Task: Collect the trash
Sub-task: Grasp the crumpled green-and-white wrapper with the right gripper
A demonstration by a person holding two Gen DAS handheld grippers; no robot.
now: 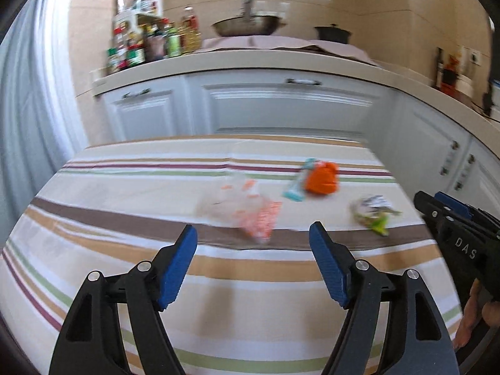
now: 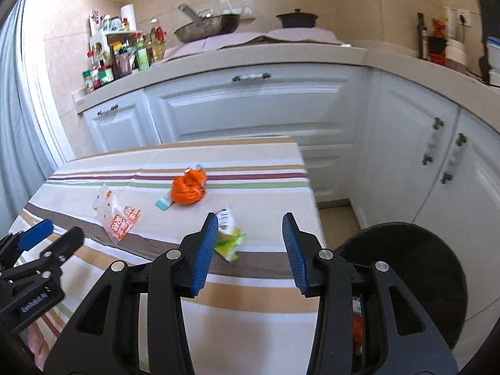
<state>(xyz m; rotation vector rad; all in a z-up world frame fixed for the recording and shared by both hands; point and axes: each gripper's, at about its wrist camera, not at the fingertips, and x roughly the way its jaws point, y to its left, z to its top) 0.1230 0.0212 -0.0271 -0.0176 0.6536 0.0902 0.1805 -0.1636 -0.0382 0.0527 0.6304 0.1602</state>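
Three bits of trash lie on the striped tablecloth [image 1: 218, 268] [image 2: 250, 293]. A clear and orange wrapper [image 1: 259, 215] [image 2: 120, 222] sits nearest my left gripper [image 1: 253, 237], whose jaws stand wide open and empty just short of it. A crumpled orange bag with a teal strip [image 1: 322, 178] [image 2: 187, 187] lies farther back. A green and white wrapper [image 1: 373, 214] [image 2: 229, 239] lies on the right, just beyond my right gripper [image 2: 248, 228], which is open with nothing between its blue pads. Each gripper shows at the edge of the other's view.
A round black bin [image 2: 415, 268] stands on the floor right of the table, with some trash visible inside. White cabinets [image 2: 250, 109] and a countertop with bottles [image 2: 125, 56], a wok [image 2: 206, 25] and a pot lie behind. A curtain hangs on the left.
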